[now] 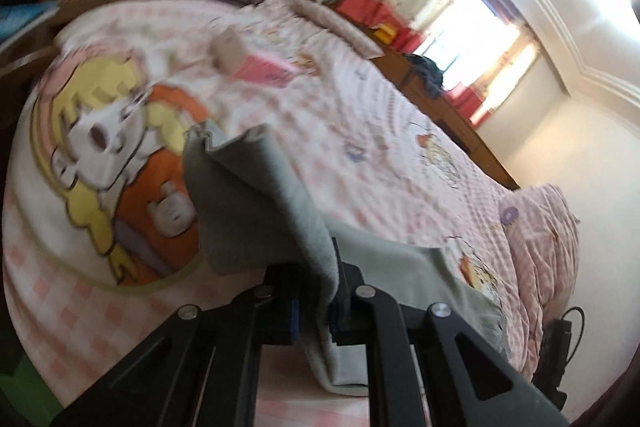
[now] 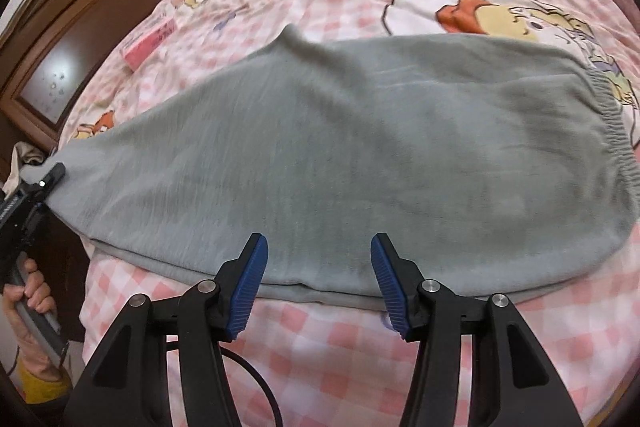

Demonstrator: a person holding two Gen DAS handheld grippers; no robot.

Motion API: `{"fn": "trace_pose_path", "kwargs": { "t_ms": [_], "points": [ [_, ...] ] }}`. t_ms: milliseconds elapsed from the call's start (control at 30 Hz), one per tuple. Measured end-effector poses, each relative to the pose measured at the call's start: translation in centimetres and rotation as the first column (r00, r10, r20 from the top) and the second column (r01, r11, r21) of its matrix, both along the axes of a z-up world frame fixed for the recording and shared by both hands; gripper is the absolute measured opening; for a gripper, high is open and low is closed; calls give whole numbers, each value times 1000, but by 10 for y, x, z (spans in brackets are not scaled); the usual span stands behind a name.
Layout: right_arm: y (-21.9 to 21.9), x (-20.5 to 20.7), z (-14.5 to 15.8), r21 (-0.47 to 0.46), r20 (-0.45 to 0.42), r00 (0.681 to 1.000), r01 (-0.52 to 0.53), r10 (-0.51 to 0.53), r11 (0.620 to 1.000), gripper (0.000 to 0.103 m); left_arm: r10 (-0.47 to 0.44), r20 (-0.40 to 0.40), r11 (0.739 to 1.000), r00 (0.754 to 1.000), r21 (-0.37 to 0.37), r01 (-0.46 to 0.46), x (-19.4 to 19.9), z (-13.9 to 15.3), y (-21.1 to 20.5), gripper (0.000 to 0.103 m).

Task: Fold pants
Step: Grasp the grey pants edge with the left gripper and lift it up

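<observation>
While our left gripper point(image 1: 334, 291) has its jaws clamped tight on the cuff end of the soft grey fleece pants point(image 2: 340, 163), our right gripper point(image 2: 318, 281) hovers with its blue-padded jaws spread wide, holding nothing, just above the near edge of the cloth. From the left wrist view we see the gripped fabric draping up and over the jaws, lifted clear of the bed; the frame is blurred, so we cannot tell more about that end.

Moving outward, the pants lie lengthwise across the pink checked cartoon-print bedspread point(image 2: 320, 339), legs apparently stacked one on the other, the gathered elastic waistband point(image 2: 612, 131) off to the right. So we judge the first, leg-on-leg fold done. What remains, as we read it, is the crosswise folding: bringing the cuff end over toward the waistband, then likely halving once more.

A flat pink box point(image 2: 149, 41) sits farther up the bed, well apart from the pants.
</observation>
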State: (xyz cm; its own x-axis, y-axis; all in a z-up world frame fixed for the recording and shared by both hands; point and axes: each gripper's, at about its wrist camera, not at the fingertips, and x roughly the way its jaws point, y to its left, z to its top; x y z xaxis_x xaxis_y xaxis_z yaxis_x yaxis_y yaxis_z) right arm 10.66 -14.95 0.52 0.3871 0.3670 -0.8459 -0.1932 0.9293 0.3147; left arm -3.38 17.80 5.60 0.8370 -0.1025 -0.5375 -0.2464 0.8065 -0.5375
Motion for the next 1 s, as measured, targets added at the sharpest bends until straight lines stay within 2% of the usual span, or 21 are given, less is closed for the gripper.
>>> {"fn": "trace_pose_path", "kwargs": {
  "t_ms": [167, 367, 600, 733, 833, 900, 1000],
  "points": [
    [-16, -3, 4, 12, 15, 999, 35, -35, 999, 55, -111, 18, 990, 994, 92, 109, 15, 29, -32, 10],
    [-26, -4, 1, 21, 11, 998, 62, -63, 998, 55, -269, -32, 948, 963, 168, 271, 49, 38, -85, 10],
    [-35, -3, -5, 10, 0, 996, 85, -85, 996, 55, -397, -158, 897, 904, 143, 418, 84, -6, -139, 10],
    [-38, 0, -14, 23, -32, 995, 91, -91, 996, 55, -418, -247, 874, 874, 154, 461, 95, -34, -160, 10],
    [-37, 8, -16, 42, -56, 995, 84, -81, 996, 55, -420, -293, 870, 859, 141, 473, 100, -48, -166, 10],
    [-35, 15, -13, 65, -64, 995, 77, -72, 995, 55, -412, -307, 876, 858, 126, 465, 100, -54, -163, 11],
    [-30, 28, -6, 124, -80, 995, 69, -59, 990, 55, -415, -312, 881, 855, 98, 463, 98, -58, -159, 24]
  ]
}}
